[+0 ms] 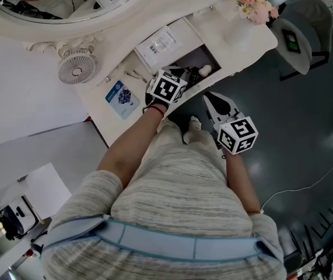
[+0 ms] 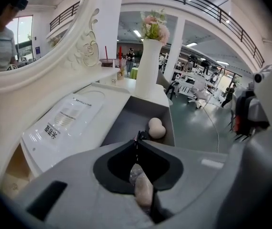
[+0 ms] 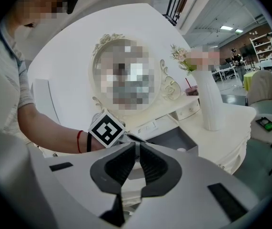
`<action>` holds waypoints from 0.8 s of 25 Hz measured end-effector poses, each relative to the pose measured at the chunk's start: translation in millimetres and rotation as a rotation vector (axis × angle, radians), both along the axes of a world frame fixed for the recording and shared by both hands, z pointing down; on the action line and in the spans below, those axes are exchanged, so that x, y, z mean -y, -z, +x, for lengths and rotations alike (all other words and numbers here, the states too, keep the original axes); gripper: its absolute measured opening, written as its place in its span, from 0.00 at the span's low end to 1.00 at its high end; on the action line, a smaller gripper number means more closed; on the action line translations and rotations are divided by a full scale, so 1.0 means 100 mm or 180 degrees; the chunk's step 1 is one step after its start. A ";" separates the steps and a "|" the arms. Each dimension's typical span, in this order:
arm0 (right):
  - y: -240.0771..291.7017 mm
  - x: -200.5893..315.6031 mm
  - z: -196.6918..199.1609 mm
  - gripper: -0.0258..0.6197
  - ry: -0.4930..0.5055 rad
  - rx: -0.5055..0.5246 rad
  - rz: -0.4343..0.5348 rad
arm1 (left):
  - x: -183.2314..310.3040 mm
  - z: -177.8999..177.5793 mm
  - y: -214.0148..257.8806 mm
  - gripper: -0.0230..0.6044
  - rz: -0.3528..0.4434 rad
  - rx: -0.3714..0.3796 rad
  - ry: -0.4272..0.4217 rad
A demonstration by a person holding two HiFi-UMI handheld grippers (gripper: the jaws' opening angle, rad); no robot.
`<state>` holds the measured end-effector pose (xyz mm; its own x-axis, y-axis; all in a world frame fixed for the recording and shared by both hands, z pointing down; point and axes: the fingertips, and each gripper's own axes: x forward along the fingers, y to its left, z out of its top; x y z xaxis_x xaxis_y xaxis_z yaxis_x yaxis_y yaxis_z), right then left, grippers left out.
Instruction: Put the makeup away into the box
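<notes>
The box is an open grey compartment (image 1: 204,56) set in the white dressing table; it also shows in the left gripper view (image 2: 140,116) and the right gripper view (image 3: 174,140). A beige makeup sponge (image 2: 156,128) lies at its far end, also visible from above (image 1: 204,70). My left gripper (image 2: 136,144) is shut on a small pale pink makeup item (image 2: 143,190) and hangs over the box's near end (image 1: 185,76). The right gripper (image 1: 209,98) is shut and empty (image 3: 138,144), off the table's front edge, pointing toward the box.
A white packet (image 2: 71,116) lies on the raised white lid (image 1: 160,44) left of the compartment. A small white fan (image 1: 77,69) and a blue card (image 1: 121,95) sit further left. A white vase of flowers (image 2: 147,66) stands beyond the box. A round stool (image 1: 297,39) is on the floor.
</notes>
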<state>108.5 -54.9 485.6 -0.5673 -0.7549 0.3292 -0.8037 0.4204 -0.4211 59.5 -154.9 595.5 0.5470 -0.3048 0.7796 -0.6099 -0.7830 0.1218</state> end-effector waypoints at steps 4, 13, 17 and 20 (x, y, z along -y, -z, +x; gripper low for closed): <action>-0.01 -0.01 0.01 0.06 -0.0012 -0.0009 -0.0015 | 0.01 0.05 -0.05 0.09 -0.0022 0.0044 -0.0055; -0.01 0.01 0.00 0.06 -0.0016 -0.0014 -0.0015 | 0.03 0.05 -0.08 0.12 0.0065 0.0087 -0.0108; 0.00 0.03 -0.02 0.06 0.0003 -0.0005 -0.0007 | 0.04 0.04 0.01 0.17 0.0133 0.0012 -0.0089; 0.01 0.05 -0.03 0.06 0.0017 -0.0003 0.0001 | 0.06 0.02 0.08 0.17 0.0164 -0.0044 -0.0053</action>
